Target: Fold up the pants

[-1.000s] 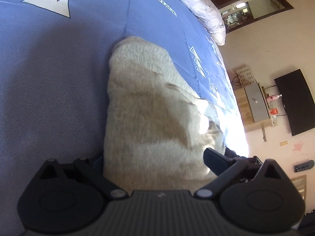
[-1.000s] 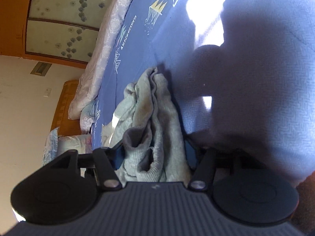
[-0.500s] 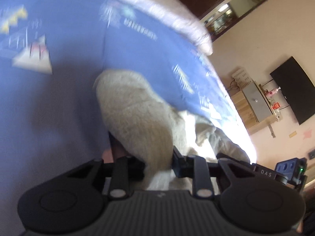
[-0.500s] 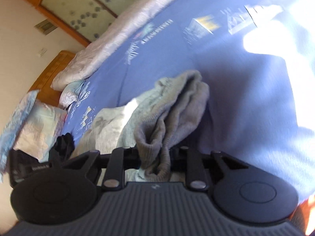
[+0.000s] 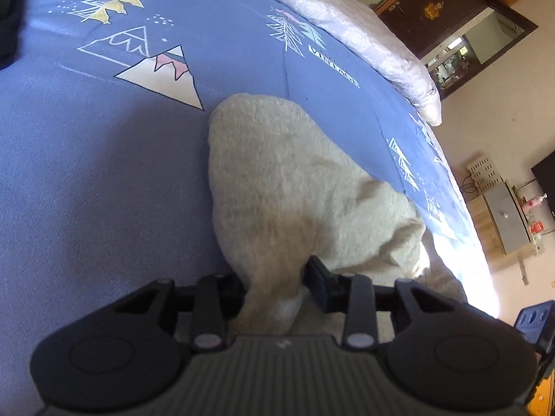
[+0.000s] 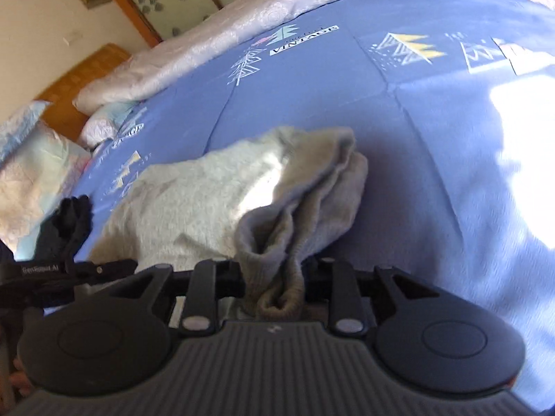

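Harsh sun glare; fisheye-warped edges

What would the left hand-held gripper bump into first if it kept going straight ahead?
The left hand-held gripper is already shut on the fuzzy cream pants, so more of that cloth comes first. Past the pants it would probably meet the blue bedspread, though depth is hard to judge here.

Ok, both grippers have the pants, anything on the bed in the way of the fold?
Nothing visible does. The left gripper and right gripper each pinch the pants; the blue bedspread around them is bare.
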A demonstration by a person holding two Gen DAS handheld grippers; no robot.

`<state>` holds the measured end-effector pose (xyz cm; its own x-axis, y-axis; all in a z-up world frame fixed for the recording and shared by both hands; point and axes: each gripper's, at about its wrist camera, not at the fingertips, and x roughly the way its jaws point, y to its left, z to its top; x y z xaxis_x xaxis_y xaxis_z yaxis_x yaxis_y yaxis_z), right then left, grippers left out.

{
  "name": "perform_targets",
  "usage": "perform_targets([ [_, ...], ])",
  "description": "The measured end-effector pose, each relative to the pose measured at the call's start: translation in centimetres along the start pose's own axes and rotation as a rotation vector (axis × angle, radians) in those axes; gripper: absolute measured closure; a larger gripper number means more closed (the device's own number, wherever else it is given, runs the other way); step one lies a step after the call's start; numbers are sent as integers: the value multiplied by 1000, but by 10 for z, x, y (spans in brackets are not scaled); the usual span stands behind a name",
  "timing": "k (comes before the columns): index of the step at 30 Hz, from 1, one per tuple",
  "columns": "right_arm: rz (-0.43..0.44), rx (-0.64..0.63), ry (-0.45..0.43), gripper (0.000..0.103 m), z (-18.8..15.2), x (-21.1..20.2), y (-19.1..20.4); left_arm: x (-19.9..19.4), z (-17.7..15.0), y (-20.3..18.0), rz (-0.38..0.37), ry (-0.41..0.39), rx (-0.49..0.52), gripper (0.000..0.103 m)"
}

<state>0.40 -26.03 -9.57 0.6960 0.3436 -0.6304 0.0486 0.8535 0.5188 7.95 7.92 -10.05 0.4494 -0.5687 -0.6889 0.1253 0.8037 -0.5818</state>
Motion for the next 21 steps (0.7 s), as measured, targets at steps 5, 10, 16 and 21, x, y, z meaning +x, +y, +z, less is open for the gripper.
perform_targets([
  [5, 71, 162, 61, 48, 9, 2, -27, 9, 1, -8, -3, 58, 12, 43],
  [10, 76, 167, 44, 46, 0, -1, -26, 16, -7, -31, 88, 70, 131, 38],
  [16, 61, 126, 13, 44, -8, -6, -16, 15, -13, -37, 141, 55, 159, 38],
  [21, 33, 79, -3, 43, -14, -5, -8, 14, -18, -40, 170, 35, 190, 38],
])
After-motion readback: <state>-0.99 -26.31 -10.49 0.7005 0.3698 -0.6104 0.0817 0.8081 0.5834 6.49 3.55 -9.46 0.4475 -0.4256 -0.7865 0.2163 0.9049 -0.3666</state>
